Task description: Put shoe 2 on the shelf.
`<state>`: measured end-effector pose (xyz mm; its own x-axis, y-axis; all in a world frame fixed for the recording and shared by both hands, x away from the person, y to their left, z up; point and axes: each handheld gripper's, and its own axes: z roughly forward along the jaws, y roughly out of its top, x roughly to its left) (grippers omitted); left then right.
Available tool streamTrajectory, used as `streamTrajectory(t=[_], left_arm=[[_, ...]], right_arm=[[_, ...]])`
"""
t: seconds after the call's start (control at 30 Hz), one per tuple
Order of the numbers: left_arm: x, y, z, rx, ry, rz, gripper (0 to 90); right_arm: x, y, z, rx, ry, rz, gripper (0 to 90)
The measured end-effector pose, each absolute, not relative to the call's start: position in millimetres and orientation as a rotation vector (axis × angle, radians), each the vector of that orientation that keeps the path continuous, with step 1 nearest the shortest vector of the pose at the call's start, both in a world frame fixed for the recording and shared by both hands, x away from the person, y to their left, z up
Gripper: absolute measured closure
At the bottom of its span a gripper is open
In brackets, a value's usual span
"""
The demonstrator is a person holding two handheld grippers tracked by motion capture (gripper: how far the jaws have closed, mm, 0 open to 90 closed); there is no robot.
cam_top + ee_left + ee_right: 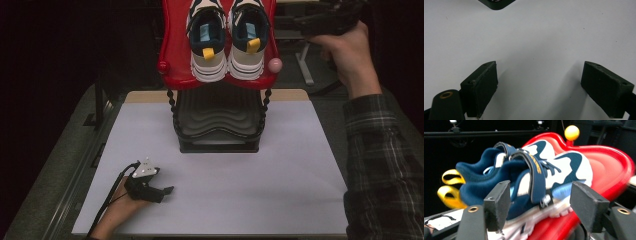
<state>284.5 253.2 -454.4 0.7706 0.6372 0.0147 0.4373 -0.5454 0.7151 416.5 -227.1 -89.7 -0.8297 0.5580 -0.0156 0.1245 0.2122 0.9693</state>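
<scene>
A pair of navy-and-white shoes (227,42) sits side by side on the red tray (172,47) topping a black rack at the surface's far edge. The right hand-held gripper (544,205) hovers beside them, jaws apart, gripping nothing. The left hand-held gripper (167,190) rests near the surface's near-left corner, jaws wide and empty.

two shoes (227,42) sit side by side on the top shelf (172,55), above the lower shelf (218,122) on the table (250,200).
</scene>
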Motion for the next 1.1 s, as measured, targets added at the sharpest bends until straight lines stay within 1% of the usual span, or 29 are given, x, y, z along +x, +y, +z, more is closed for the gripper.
streamTrajectory(t=[0.23,0.5,0.77,1.1], left_arm=[[284,253,-455,2.232,0.800,0.354,12.9],[284,253,-454,2.236,0.797,0.353,12.9],[284,253,-454,2.235,0.798,0.351,12.9],[284,253,-454,2.229,0.801,0.352,12.9]], right_arm=[[396,-254,-104,0.708,2.109,1.624,23.4],[378,-272,-135,0.779,2.086,1.598,14.0],[364,-280,-168,0.808,2.124,1.553,10.4],[353,-285,-208,0.853,2.150,1.540,9.8]])
